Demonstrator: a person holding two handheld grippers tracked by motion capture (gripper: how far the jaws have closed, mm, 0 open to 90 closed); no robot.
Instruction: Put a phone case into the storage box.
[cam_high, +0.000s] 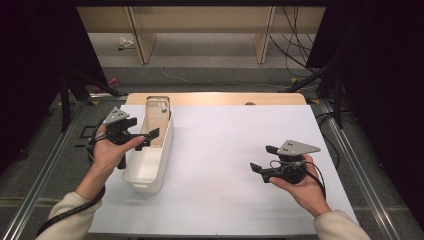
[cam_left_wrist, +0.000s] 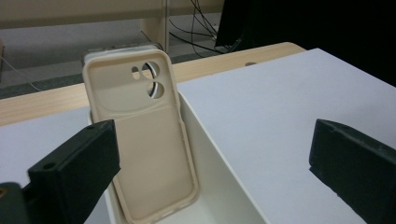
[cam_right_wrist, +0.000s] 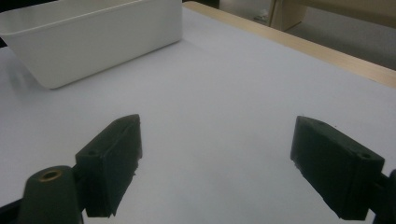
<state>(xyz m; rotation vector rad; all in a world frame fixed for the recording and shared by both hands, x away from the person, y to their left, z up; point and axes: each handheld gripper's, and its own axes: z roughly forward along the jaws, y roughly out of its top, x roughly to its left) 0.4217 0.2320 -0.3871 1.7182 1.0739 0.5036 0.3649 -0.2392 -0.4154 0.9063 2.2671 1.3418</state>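
Standing: phone case (cam_left_wrist: 142, 140) upright in the white bin (cam_high: 150, 167), leaning on its far end wall.
Bearing: case at about 1 o'clock from the left gripper (cam_high: 142, 135), just beside it.
Long axis: case runs bottom to top; bin runs 6 to 12 o'clock.
Left gripper: jaws wide apart, nothing between the pads.
Right gripper (cam_high: 264, 159): jaws apart, empty, well apart at 3 o'clock.
Nearer hand: left.
Room: open white table (cam_high: 225, 150) right of the bin; bin walls hem the case.

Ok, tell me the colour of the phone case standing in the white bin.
Beige, a pale cream; the phone case shows best in the left gripper view.
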